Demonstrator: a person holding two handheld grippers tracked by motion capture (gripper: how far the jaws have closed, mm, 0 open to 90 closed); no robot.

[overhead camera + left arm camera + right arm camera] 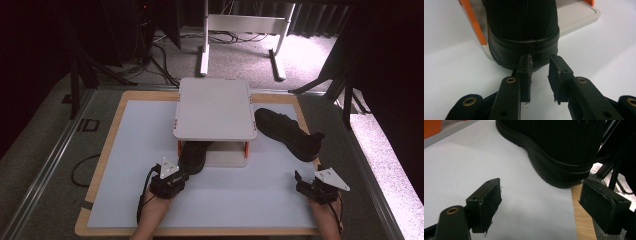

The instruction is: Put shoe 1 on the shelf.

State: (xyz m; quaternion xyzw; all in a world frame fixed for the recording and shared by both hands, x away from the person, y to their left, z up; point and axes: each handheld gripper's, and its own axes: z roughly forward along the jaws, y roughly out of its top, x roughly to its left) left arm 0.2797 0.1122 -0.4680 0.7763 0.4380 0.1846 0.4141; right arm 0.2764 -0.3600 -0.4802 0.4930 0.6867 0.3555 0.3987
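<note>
From above, the left claw (175, 172) sits at the heel of a black shoe (194, 155) tucked under the small white rack (215, 107), while a second shoe (290, 134) lies on the white desk (130, 165) right of the rack, the right claw (310, 185) near its heel. The left gripper view adds that the left claw (540, 63) has its jaws narrowly parted, tips at the shoe's (524, 37) heel rim, gripping nothing. The right gripper view shows the right claw (539, 197) spread wide, short of the second shoe (564, 150). Grey carpet and dark curtains surround the desk.
</note>
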